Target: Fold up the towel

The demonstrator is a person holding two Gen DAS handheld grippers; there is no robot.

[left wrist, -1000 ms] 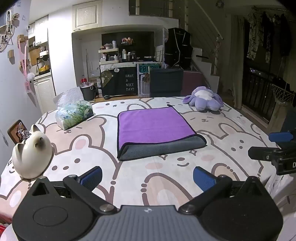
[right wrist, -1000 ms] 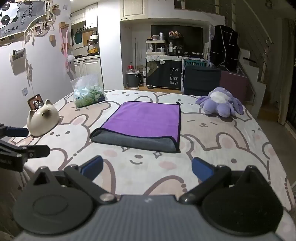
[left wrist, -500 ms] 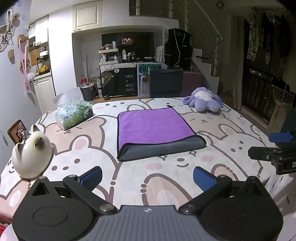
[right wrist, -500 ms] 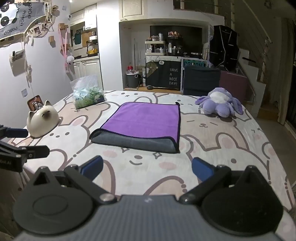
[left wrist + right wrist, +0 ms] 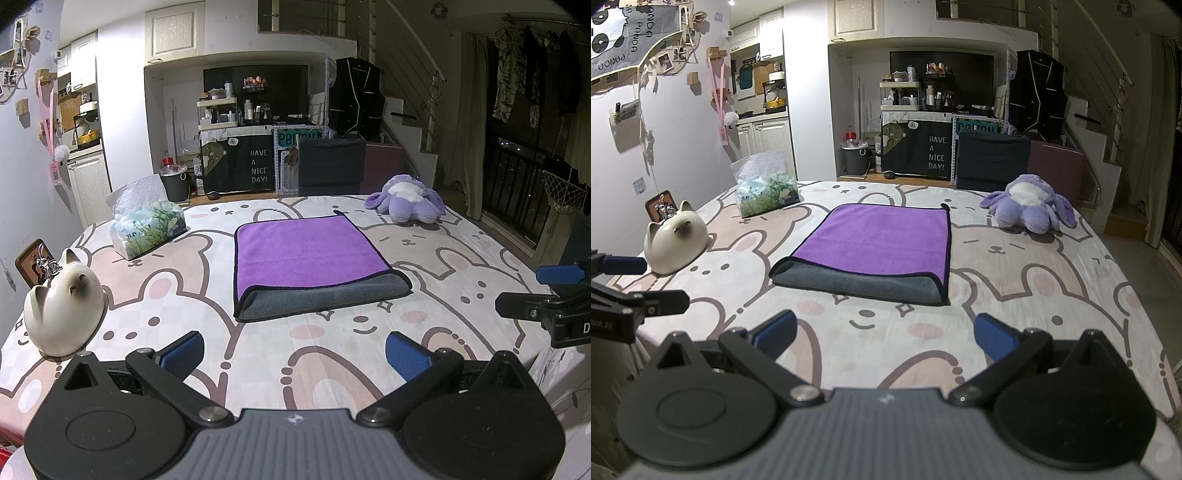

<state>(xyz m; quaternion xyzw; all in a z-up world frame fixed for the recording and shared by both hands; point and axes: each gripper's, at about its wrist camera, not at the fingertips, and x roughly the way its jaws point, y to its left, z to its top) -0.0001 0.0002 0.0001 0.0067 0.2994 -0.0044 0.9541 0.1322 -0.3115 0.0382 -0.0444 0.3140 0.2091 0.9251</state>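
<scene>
A towel (image 5: pixel 306 254), purple on top and grey underneath, lies folded flat in the middle of the table; its grey fold faces me. It also shows in the right wrist view (image 5: pixel 875 243). My left gripper (image 5: pixel 295 354) is open and empty, above the table's near edge, well short of the towel. My right gripper (image 5: pixel 884 332) is open and empty, also short of the towel. Each gripper shows at the edge of the other's view: the right gripper (image 5: pixel 546 295) and the left gripper (image 5: pixel 631 284).
A white cat-shaped ceramic (image 5: pixel 62 302) sits at the near left. A tissue pack (image 5: pixel 147 229) lies at the far left. A purple plush toy (image 5: pixel 406 201) sits at the far right. The bear-print tablecloth (image 5: pixel 461 266) covers the table.
</scene>
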